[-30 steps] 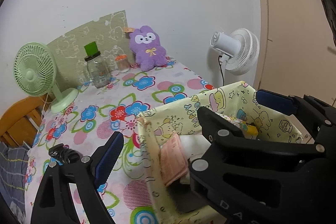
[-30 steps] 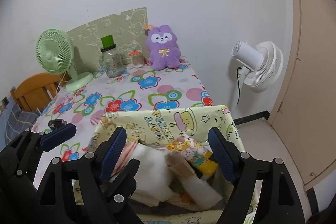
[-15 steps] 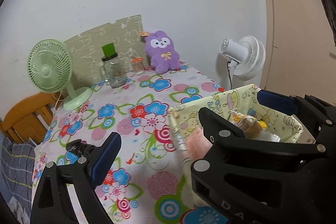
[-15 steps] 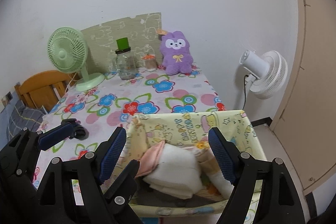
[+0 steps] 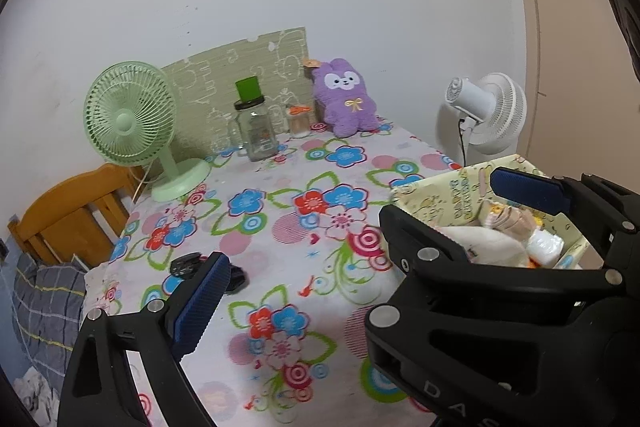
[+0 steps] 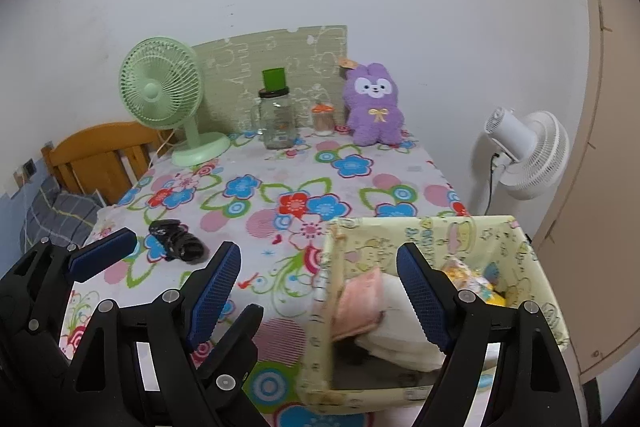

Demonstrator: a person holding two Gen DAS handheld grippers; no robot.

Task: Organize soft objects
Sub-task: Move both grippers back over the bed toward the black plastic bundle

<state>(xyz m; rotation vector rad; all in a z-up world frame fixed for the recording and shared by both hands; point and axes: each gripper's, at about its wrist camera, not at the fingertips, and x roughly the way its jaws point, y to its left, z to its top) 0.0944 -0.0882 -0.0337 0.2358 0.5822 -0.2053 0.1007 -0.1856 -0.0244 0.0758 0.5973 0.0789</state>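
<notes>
I've pulled both claws back and up over the last second: the yellow fabric bin (image 6: 432, 307) that filled my views now sits lower right, at the near right edge of the worktop (image 6: 280, 179). My left claw (image 5: 352, 255) is spread wide and empty, and my right claw (image 6: 320, 291) is likewise wide open with nothing between its pads. The bin already holds folded soft pieces, a pink cloth (image 6: 360, 303) leaning on its left wall and white ones (image 6: 400, 331) beside it. With the wider view, a small dark bundle (image 6: 178, 241) shows on the near left of the worktop, well apart from the bin. I judge it the next pick. The purple plush rabbit (image 6: 374, 105) stands at the far wall.
</notes>
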